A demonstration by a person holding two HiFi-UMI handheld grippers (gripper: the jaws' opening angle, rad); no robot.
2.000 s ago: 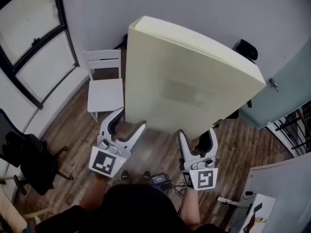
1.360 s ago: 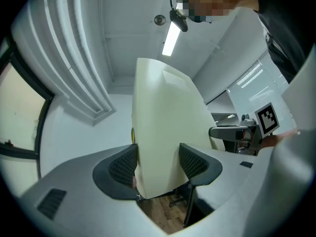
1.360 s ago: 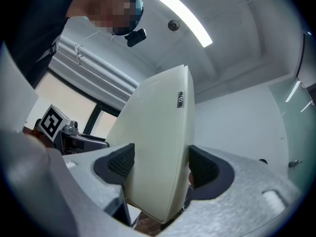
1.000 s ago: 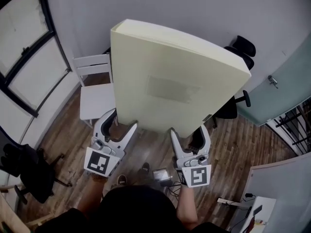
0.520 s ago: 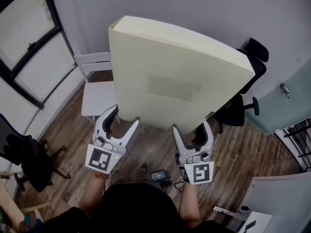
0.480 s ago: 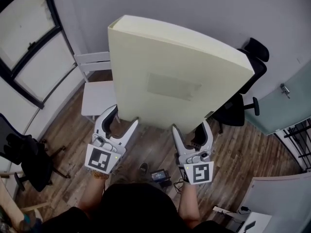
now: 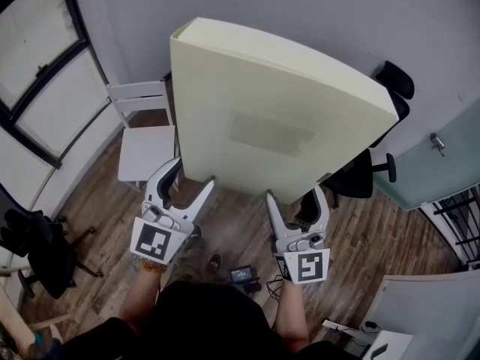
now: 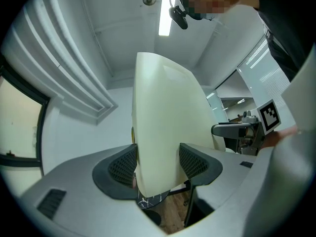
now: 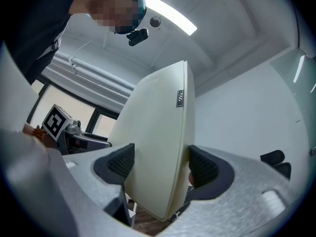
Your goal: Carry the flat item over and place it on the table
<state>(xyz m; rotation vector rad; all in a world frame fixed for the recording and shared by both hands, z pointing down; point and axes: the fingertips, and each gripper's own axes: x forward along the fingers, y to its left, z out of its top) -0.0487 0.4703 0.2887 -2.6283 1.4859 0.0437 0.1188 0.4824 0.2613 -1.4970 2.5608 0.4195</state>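
A large cream flat pad (image 7: 270, 103), thick like a cushion, is held up on edge in front of me. My left gripper (image 7: 191, 187) is shut on its lower left edge and my right gripper (image 7: 296, 199) is shut on its lower right edge. In the left gripper view the cream flat pad (image 8: 165, 127) fills the gap between the dark pads (image 8: 193, 161). The right gripper view has the cream flat pad (image 9: 160, 147) squeezed between the pads (image 9: 203, 166), a small label near its top. No table shows in the head view.
A white wooden chair (image 7: 146, 133) stands at the left below the pad. A black office chair (image 7: 364, 171) stands at the right by a glass door (image 7: 442, 156). Another black chair (image 7: 37, 246) is at the far left. A small device with cables (image 7: 244, 276) lies on the wooden floor.
The view has shifted as I walk: the white chair and black office chair slid about under the pad. Both grippers kept their hold on the pad's lower edge throughout.
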